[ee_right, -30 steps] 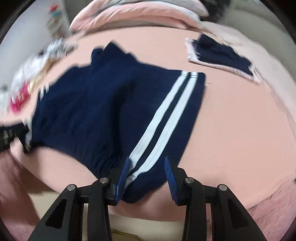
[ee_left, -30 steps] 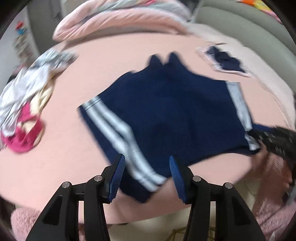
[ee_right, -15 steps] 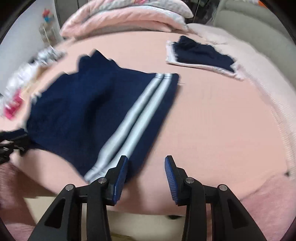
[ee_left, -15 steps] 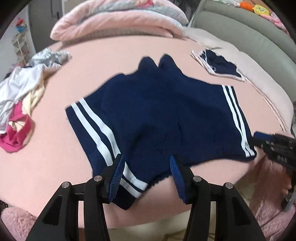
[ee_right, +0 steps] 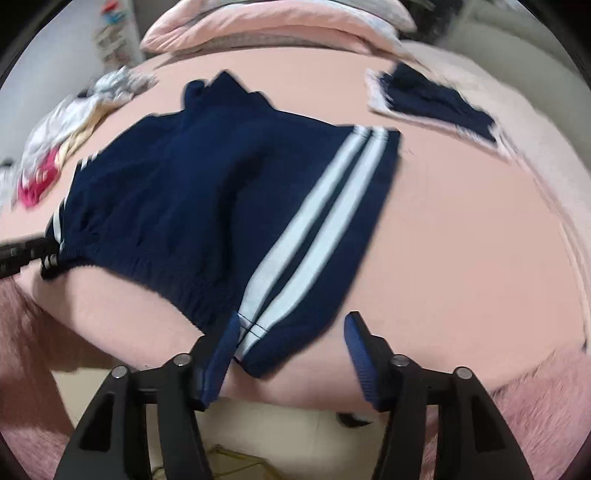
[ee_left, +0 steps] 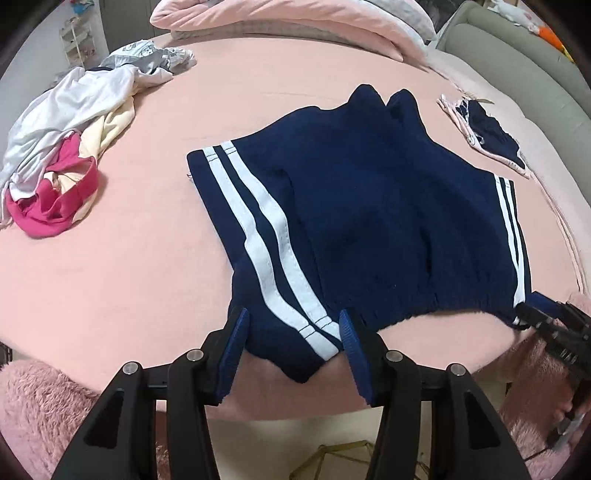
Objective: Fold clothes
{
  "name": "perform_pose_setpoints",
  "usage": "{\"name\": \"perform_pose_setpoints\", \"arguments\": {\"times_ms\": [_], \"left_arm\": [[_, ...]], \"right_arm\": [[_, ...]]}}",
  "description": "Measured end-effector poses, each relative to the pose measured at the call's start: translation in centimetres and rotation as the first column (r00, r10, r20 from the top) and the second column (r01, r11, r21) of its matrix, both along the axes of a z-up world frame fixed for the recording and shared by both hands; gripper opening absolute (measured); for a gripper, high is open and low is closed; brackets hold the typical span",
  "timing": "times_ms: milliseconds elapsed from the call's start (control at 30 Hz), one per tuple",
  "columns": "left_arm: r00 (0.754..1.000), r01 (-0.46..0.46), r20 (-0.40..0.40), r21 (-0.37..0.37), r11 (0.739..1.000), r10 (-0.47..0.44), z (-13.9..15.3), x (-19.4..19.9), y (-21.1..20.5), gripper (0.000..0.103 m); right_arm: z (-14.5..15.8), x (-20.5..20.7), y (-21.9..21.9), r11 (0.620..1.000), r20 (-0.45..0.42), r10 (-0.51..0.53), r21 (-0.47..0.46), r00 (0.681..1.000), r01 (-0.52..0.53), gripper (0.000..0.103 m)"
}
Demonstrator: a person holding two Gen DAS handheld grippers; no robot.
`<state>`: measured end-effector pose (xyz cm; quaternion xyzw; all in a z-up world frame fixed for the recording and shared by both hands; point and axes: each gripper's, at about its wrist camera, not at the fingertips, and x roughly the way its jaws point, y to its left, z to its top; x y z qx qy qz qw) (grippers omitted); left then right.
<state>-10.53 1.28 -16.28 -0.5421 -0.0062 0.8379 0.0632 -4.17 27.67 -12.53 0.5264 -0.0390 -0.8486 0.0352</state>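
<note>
Navy shorts with white side stripes point(ee_left: 369, 221) lie flat on the pink bed, waistband at the near edge; they also show in the right wrist view point(ee_right: 221, 192). My left gripper point(ee_left: 293, 336) is open, its fingers on either side of the waistband's left striped corner. My right gripper point(ee_right: 291, 341) is open around the waistband's right striped corner. The right gripper also shows at the right edge of the left wrist view point(ee_left: 554, 325), and the left gripper at the left edge of the right wrist view point(ee_right: 22, 254).
A pile of white, cream and magenta clothes point(ee_left: 62, 147) lies at the far left of the bed point(ee_left: 110, 277). A small navy and pink folded garment point(ee_left: 484, 129) lies at the far right. Pink pillows point(ee_left: 295, 18) are at the back. Fluffy pink rug point(ee_left: 37, 406) lies below.
Both grippers moved in toward the waistband corners, which now sit between the open fingers. The shorts lie flat, and the views have steadied.
</note>
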Motion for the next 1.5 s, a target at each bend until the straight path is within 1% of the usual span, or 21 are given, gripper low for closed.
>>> {"name": "perform_pose_setpoints", "arguments": {"times_ms": [67, 200, 267, 333, 367, 400, 433, 467, 533, 567, 600, 700, 767, 833, 867, 933, 1033, 1133, 1267, 1400, 1500], "left_arm": [[0.999, 0.027, -0.031, -0.008, 1.0, -0.027, 1.0, 1.1, 0.7, 0.049], [0.99, 0.117, -0.084, 0.051, 0.992, -0.113, 2.0, 1.6, 2.3, 0.049], [0.983, 0.162, -0.093, 0.062, 0.985, -0.156, 2.2, 1.5, 3.0, 0.049], [0.981, 0.179, -0.092, 0.093, 0.98, -0.17, 2.1, 1.4, 3.4, 0.049], [0.983, 0.169, -0.079, 0.074, 0.983, -0.163, 1.9, 1.1, 3.5, 0.049], [0.986, 0.16, -0.066, 0.055, 0.986, -0.156, 1.6, 0.8, 3.5, 0.049], [0.989, 0.138, -0.049, 0.01, 0.99, -0.137, 1.2, 0.6, 3.4, 0.049], [0.993, 0.117, -0.033, -0.035, 0.993, -0.118, 0.9, 0.4, 3.2, 0.049], [0.997, 0.075, -0.028, -0.023, 0.997, -0.076, 1.3, 0.6, 1.9, 0.049], [0.998, 0.054, -0.026, -0.017, 0.998, -0.054, 1.5, 0.8, 1.2, 0.049], [0.999, 0.033, -0.023, -0.011, 0.999, -0.033, 1.7, 0.9, 0.6, 0.049], [0.999, -0.001, -0.041, 0.029, 1.0, 0.002, 2.3, 1.0, -1.0, 0.049], [0.999, 0.028, -0.022, 0.025, 0.999, -0.027, 1.7, 0.6, -0.5, 0.049], [0.999, 0.035, 0.012, -0.024, 0.999, -0.035, 0.9, 0.4, 0.0, 0.049], [0.999, 0.036, 0.028, -0.036, 0.999, -0.035, 0.6, 0.4, 0.0, 0.049], [0.998, 0.037, 0.06, -0.06, 0.997, -0.034, 0.1, 0.5, 0.0, 0.053], [0.997, 0.007, 0.073, -0.057, 0.998, -0.003, 0.5, 1.0, -1.3, 0.055], [1.0, 0.007, 0.01, -0.054, 0.999, -0.006, 2.0, 1.2, -1.3, 0.055], [0.991, 0.105, -0.084, -0.006, 0.994, -0.105, 4.5, -0.3, 0.9, 0.055], [0.967, 0.197, -0.176, 0.054, 0.979, -0.185, 6.5, -2.7, 4.1, 0.055], [0.943, 0.246, -0.238, 0.034, 0.969, -0.231, 7.3, -5.6, 7.5, 0.053]], "right_arm": [[0.5, 0.1, 1.0, 0.998, -0.019, -0.03, -0.05, 0.999, 0.029, 0.057], [1.3, 0.8, 1.9, 0.995, -0.06, -0.06, -0.085, 0.996, 0.055, 0.057], [0.9, 1.0, 1.9, 0.995, -0.043, -0.052, -0.092, 0.998, 0.048, 0.057], [0.5, 0.9, 1.2, 0.996, -0.026, -0.007, -0.088, 1.0, 0.005, 0.057], [0.5, 1.4, 0.2, 0.998, -0.026, 0.028, -0.054, 0.999, -0.029, 0.057], [0.4, 1.7, -0.8, 0.998, -0.021, 0.065, 0.028, 0.998, -0.064, 0.057], [0.1, 1.7, -1.4, 0.995, -0.011, 0.078, 0.07, 0.997, -0.077, 0.057], [0.1, 1.7, -1.2, 0.995, -0.003, 0.068, 0.068, 0.998, -0.068, 0.058], [0.1, 1.6, -0.8, 0.997, 0.014, 0.044, 0.055, 0.999, -0.045, 0.059], [0.2, 1.6, -0.5, 0.998, 0.017, 0.03, 0.063, 0.999, -0.031, 0.063], [0.3, 1.7, -0.6, 0.995, 0.007, 0.011, 0.1, 1.0, -0.012, 0.064], [1.7, 2.4, -1.7, 0.987, -0.086, 0.03, 0.163, 0.996, -0.016, 0.064], [2.5, 2.6, -2.8, 0.986, -0.132, 0.074, 0.158, 0.988, -0.053, 0.064], [2.0, 2.1, -3.8, 0.979, -0.097, 0.096, 0.188, 0.991, -0.076, 0.064], [1.2, 2.0, -4.0, 0.969, -0.049, 0.089, 0.235, 0.995, -0.075, 0.064], [0.5, 2.5, -3.0, 0.972, -0.015, 0.068, 0.224, 0.998, -0.063, 0.064], [0.5, 3.0, -1.2, 0.992, 0.022, 0.003, 0.129, 1.0, -0.006, 0.064], [2.1, 2.4, -0.2, 0.997, -0.017, -0.018, 0.077, 1.0, 0.019, 0.064], [4.3, 1.5, 1.2, 0.999, -0.07, -0.048, 0.008, 0.996, 0.048, 0.064], [6.5, -3.2, 2.9, 0.995, -0.109, -0.074, 0.056, 0.991, 0.081, 0.064], [6.3, -7.0, 4.7, 0.993, -0.107, -0.104, 0.045, 0.989, 0.109, 0.064]]}}
